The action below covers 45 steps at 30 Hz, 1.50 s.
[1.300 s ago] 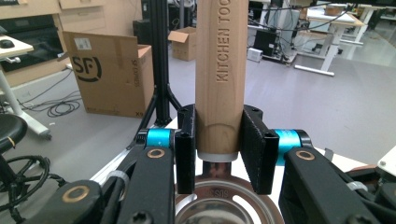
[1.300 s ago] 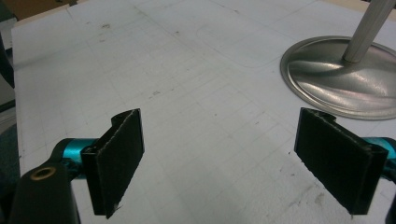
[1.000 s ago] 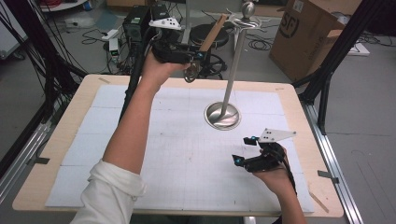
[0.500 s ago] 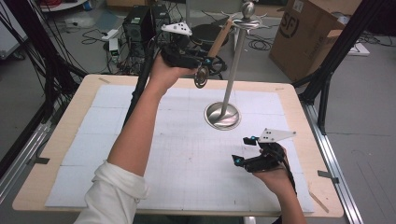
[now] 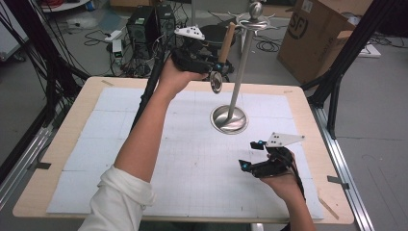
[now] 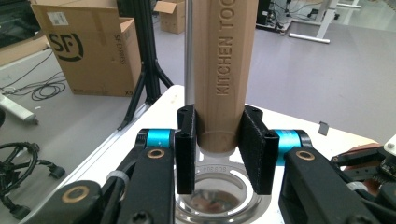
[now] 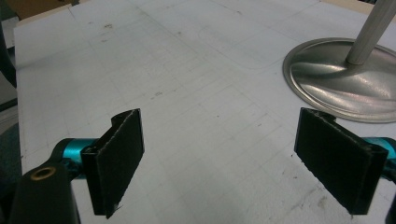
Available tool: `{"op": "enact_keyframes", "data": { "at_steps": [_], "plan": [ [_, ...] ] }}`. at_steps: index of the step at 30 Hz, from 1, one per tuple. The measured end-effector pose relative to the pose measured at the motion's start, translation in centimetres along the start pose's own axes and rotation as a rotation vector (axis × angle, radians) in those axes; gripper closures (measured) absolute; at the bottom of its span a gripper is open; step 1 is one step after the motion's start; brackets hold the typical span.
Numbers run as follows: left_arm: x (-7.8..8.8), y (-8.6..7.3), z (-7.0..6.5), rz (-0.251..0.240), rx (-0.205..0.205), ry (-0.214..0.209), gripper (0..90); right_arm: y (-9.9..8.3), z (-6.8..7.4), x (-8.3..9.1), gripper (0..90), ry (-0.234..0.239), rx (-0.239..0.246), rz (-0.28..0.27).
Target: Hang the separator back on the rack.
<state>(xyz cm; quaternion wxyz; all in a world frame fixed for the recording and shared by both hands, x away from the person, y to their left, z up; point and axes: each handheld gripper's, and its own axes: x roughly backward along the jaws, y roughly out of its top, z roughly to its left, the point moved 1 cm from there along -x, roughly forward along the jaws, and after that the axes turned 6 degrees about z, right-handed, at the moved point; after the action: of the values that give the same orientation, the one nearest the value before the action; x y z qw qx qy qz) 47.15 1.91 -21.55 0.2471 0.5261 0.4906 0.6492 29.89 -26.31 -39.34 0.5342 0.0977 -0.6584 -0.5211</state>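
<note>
Left gripper view alone: left tongs (image 6: 219, 154) pinching engraved wooden handle (image 6: 224, 70); right tongs (image 7: 233, 163) spread, empty.

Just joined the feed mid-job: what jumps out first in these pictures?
The left gripper, raised past the table's far edge, is clamped on a kitchen tool with a pale wooden handle and shiny metal head, beside the tall silver metal stand, whose round base sits on the white gridded mat. The right gripper hovers near the front right, jaws wide open and empty.
</note>
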Motion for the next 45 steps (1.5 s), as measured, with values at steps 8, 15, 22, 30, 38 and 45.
{"op": "enact_keyframes", "data": {
  "at_steps": [8,15,22,30,38,45],
  "plan": [
    [-0.1,0.2,0.0,0.010,0.000,0.009,68.6,0.0,0.0,0.0,14.7,0.002,0.001,0.000],
    [-0.3,0.3,0.0,0.010,0.002,0.012,68.5,0.0,0.0,0.0,14.7,0.004,0.002,0.001],
    [0.2,0.3,0.1,0.003,0.014,0.029,60.6,0.0,0.0,0.1,14.7,0.004,0.002,0.000],
    [2.0,-0.5,-0.2,0.031,0.049,0.028,51.7,0.1,0.1,-0.1,14.7,0.003,0.007,0.011],
    [4.7,-3.3,-0.7,0.031,0.068,0.035,46.1,0.1,0.2,-0.2,14.7,0.000,0.015,0.017],
    [7.2,-5.6,-0.8,0.020,0.071,0.036,41.9,0.2,0.4,-0.6,14.7,0.002,0.015,0.022]
  ]
}}
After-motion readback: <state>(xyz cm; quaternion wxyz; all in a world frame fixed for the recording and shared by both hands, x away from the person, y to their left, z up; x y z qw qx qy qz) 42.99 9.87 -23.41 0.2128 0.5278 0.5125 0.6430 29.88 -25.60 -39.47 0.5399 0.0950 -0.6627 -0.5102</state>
